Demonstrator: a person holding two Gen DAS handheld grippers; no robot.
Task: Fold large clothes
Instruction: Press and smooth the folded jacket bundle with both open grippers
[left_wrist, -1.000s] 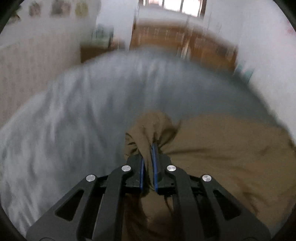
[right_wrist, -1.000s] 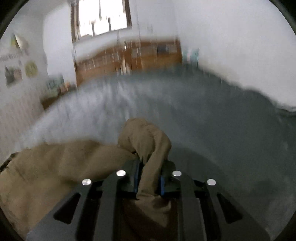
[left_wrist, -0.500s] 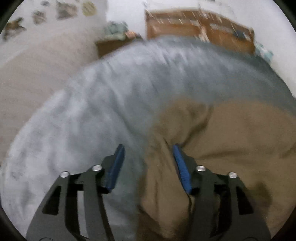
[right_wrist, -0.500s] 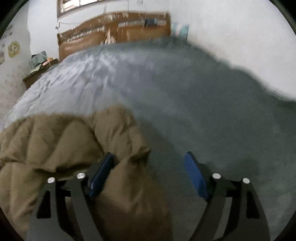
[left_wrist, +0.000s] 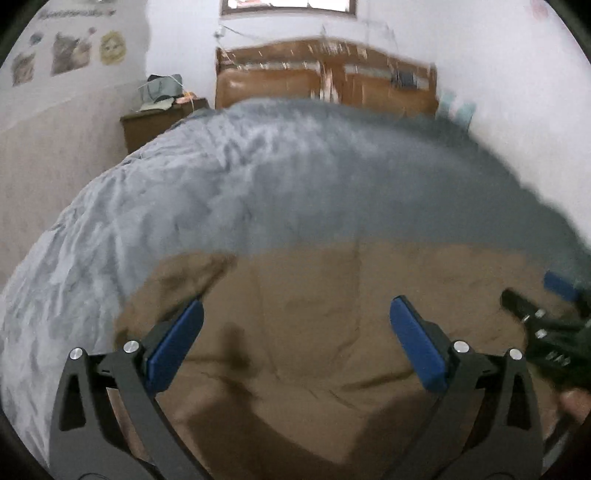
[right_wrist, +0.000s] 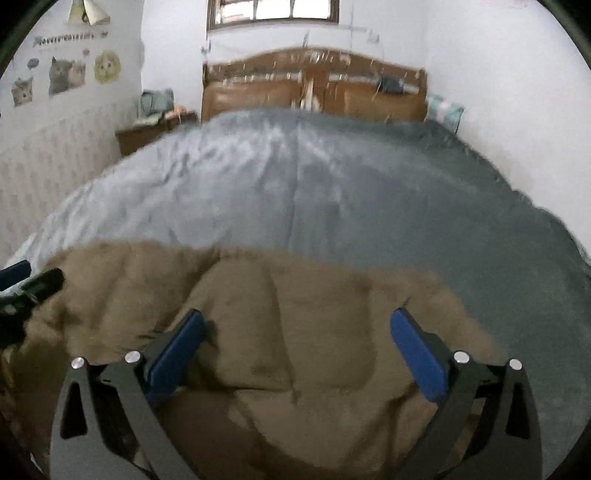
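White walls, window (right_wrist: 272, 11) top centre, daylight in. Wooden headboard (right_wrist: 314, 88) below. Grey bedspread (right_wrist: 295, 192) fills middle. Cat stickers (right_wrist: 66, 75) upper left; nightstand (right_wrist: 147, 131) left.

Both wrist cameras look low along the bed (left_wrist: 258, 192) toward the headboard (right_wrist: 314, 88).

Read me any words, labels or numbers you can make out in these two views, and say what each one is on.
Nothing can be read.
Wall lettering above the cat stickers: one line of text, too blurred to read.
Red mark on wall: too small to read.
Brown garment, grey bedspread, headboard: no text visible.
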